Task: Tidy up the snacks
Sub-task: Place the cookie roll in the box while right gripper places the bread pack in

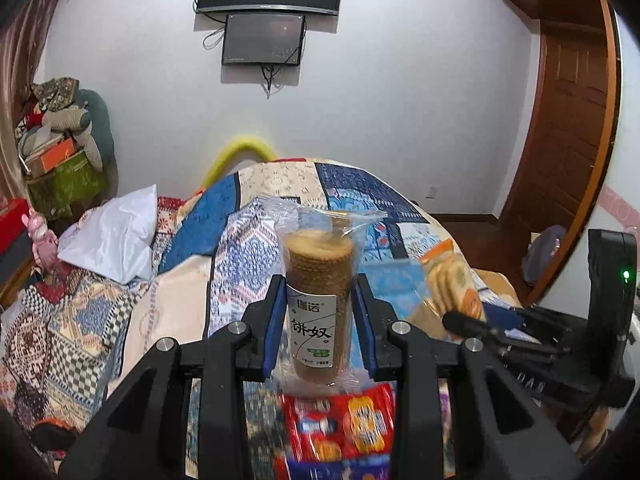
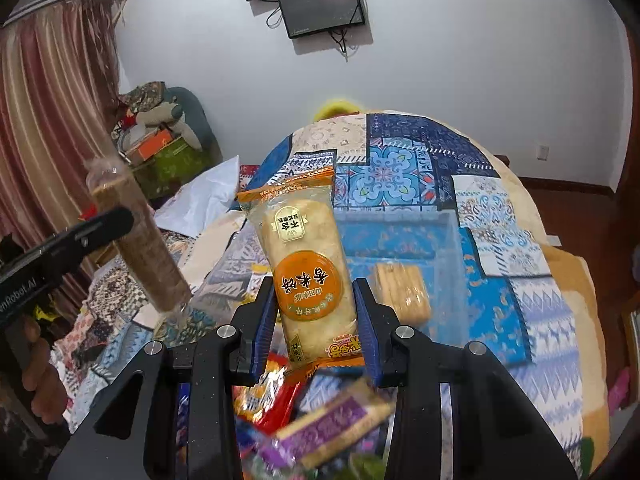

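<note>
My left gripper (image 1: 318, 292) is shut on a clear tube pack of brown round biscuits (image 1: 320, 280), held upright above the bed; the same pack shows at the left in the right wrist view (image 2: 148, 256). My right gripper (image 2: 314, 294) is shut on an orange-labelled pack of pale rice crackers (image 2: 308, 268), held upright; it also shows at the right in the left wrist view (image 1: 452, 280). Below the right gripper lies a blurred heap of snack packs (image 2: 320, 420). A red snack pack (image 1: 340, 424) lies under the left gripper.
A clear plastic bin (image 2: 452, 240) sits on the patchwork quilt (image 2: 500, 216) ahead of the right gripper, with a pack of pale biscuits (image 2: 402, 290) in it. A white pillow (image 1: 116, 236) lies at the left. Wall screens (image 1: 264, 36) hang above; a wooden door (image 1: 568, 128) is at the right.
</note>
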The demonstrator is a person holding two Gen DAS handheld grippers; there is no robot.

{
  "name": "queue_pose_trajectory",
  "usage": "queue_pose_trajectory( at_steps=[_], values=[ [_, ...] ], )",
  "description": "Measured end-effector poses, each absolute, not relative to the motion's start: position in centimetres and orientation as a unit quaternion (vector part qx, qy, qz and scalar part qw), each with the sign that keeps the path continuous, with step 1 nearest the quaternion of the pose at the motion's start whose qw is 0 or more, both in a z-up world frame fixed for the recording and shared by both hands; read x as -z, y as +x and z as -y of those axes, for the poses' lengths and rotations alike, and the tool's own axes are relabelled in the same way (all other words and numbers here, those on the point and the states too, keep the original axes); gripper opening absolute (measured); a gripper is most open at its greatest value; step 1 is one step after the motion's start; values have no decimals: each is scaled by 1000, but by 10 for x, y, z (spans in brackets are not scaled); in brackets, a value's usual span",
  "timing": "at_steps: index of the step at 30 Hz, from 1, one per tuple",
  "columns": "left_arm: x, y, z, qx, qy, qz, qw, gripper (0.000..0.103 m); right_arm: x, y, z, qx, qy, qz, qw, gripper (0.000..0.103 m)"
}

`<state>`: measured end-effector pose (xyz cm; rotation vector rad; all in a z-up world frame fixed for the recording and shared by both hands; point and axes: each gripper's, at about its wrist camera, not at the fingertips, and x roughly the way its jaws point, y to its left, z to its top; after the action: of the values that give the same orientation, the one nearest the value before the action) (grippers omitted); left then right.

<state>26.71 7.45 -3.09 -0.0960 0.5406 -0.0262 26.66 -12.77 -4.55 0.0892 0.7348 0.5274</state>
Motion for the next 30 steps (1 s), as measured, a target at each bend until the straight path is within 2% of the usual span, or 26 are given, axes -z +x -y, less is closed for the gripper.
queue_pose_trajectory(
  at_steps=[18, 23, 30],
  values=[
    [103, 351, -56, 13, -30, -369, 929, 34, 86, 309, 87, -239, -27, -397, 886, 35],
    [96, 336, -49, 21, -18, -352, 935, 44, 88, 301, 89, -227, -50, -393, 890, 48],
    [71, 292, -51, 31, -13, -334, 942, 57, 70, 281, 106, -238, -43, -384, 891, 49]
  ],
)
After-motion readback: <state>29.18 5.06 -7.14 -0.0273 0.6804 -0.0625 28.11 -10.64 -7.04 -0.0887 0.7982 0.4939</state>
